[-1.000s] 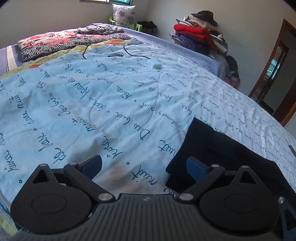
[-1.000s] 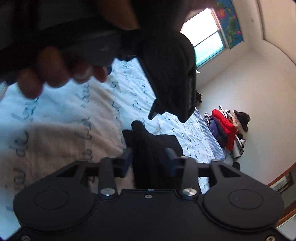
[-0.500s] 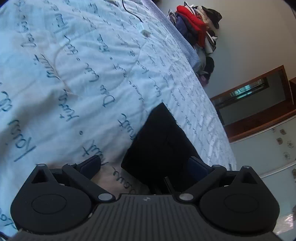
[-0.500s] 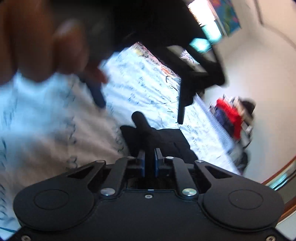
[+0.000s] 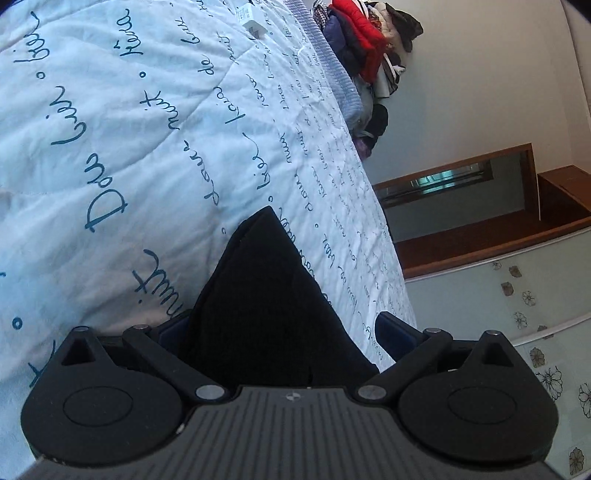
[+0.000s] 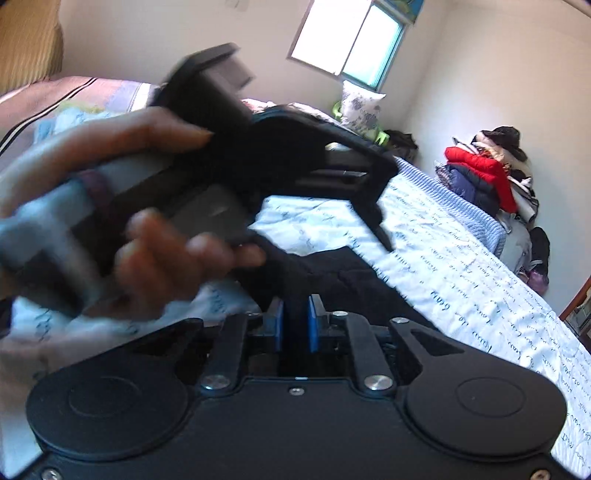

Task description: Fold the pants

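Observation:
The black pants lie folded on the light blue quilt with dark script. In the left wrist view my left gripper is open, its blue pads on either side of the near end of the pants. In the right wrist view my right gripper is shut on a fold of the pants between its blue pads. The left gripper, held in a hand, shows blurred just above and left of it.
A pile of clothes with a red jacket stands past the bed's far side. A pillow and window are at the head. A wooden door frame and a white charger show in the left wrist view.
The left gripper has swung over the pants so that they now lie between its open fingers. The right gripper closed on the fold of the pants and stays shut.

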{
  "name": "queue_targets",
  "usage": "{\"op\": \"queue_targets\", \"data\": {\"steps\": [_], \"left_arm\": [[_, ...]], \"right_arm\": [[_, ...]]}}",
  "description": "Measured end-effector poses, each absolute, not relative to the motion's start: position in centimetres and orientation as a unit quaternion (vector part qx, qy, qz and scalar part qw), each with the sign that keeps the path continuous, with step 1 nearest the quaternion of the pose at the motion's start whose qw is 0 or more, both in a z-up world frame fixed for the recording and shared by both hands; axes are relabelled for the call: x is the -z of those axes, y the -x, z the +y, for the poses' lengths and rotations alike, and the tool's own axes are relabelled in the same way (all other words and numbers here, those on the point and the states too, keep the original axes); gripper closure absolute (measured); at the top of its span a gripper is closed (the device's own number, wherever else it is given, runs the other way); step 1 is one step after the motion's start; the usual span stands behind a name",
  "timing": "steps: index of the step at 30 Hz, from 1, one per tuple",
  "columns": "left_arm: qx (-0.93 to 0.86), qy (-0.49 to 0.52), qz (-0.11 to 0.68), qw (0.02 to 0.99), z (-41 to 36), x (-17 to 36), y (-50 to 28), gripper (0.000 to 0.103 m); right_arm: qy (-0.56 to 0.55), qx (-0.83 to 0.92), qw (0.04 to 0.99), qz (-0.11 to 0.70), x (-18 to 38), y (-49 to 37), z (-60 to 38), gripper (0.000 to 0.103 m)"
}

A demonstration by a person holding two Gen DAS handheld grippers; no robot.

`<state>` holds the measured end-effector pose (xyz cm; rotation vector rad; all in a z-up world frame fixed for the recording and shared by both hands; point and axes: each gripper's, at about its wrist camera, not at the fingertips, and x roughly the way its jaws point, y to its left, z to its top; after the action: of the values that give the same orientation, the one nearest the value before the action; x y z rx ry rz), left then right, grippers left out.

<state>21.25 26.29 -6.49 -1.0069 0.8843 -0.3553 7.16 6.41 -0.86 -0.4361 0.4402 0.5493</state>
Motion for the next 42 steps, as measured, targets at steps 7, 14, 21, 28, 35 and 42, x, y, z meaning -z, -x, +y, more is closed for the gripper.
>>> {"op": "queue_targets", "data": {"steps": [7,14,21,28,35,42], "left_arm": [[0.208,0.475,0.379,0.766,26.6,6.7,-21.3,0.005],[0.240,0.462,0.363,0.773,26.9,6.2,-20.5,0.051],[0.239,0.465,0.390,0.758,27.8,6.4,-21.4,0.049],[0.250,0.438,0.403,0.764,27.5,5.5,-21.5,0.033],[0.285,0.449,0.410,0.741,27.3,5.6,-21.8,0.008],[0.305,0.465,0.414,0.720,24.6,6.3,-22.9,0.016]], "right_arm": [[0.074,-0.200,0.946,0.243,-0.9,-9.0,0.3,0.087],[0.088,-0.185,0.942,0.267,0.9,-8.6,1.2,0.074],[0.404,-0.201,0.882,0.138,3.4,-3.4,10.4,0.029],[0.433,-0.199,0.862,0.174,5.6,-5.9,13.6,0.061],[0.295,-0.205,0.917,0.173,2.0,-6.3,9.9,0.093],[0.196,-0.215,0.939,0.185,0.2,-7.2,6.8,0.093]]}}
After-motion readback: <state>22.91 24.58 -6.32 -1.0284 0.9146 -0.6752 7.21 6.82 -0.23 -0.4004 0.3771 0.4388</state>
